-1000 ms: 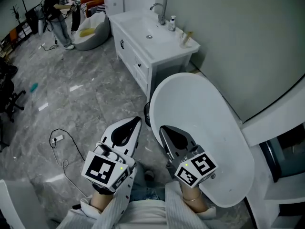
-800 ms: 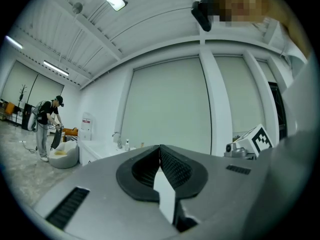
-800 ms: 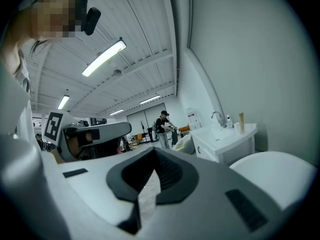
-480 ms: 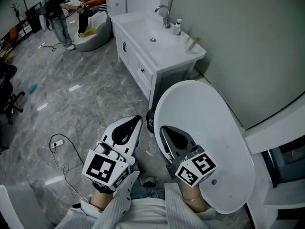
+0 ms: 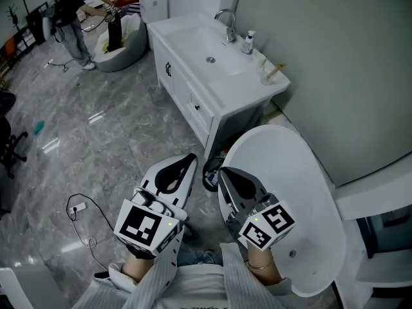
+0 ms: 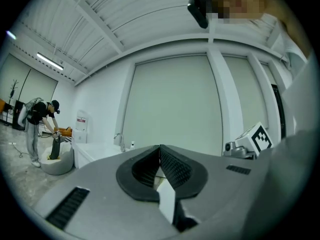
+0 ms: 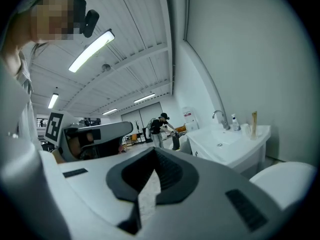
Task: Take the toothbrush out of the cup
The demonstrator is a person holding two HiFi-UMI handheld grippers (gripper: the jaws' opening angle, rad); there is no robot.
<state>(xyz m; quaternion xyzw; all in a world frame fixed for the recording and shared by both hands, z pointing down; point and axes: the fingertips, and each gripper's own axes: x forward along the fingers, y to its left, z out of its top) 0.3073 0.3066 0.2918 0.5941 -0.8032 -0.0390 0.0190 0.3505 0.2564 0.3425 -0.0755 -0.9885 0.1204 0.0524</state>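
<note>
while left gripper [image 5: 188, 158] and right gripper [image 5: 221, 171] have fingers together, the toothbrush [image 7: 254, 121] sits in the cup [image 7: 245, 129].

The left gripper [image 6: 160, 150], jaws together, faces a white sink counter [image 6: 90, 150].

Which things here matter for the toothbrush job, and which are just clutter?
Job in hand: toothbrush; cup; sink counter they stand on; left gripper and right gripper, both shut and empty.

Lying about: faucet; soap bottle; white oval tub; floor cable; person at the far end.
</note>
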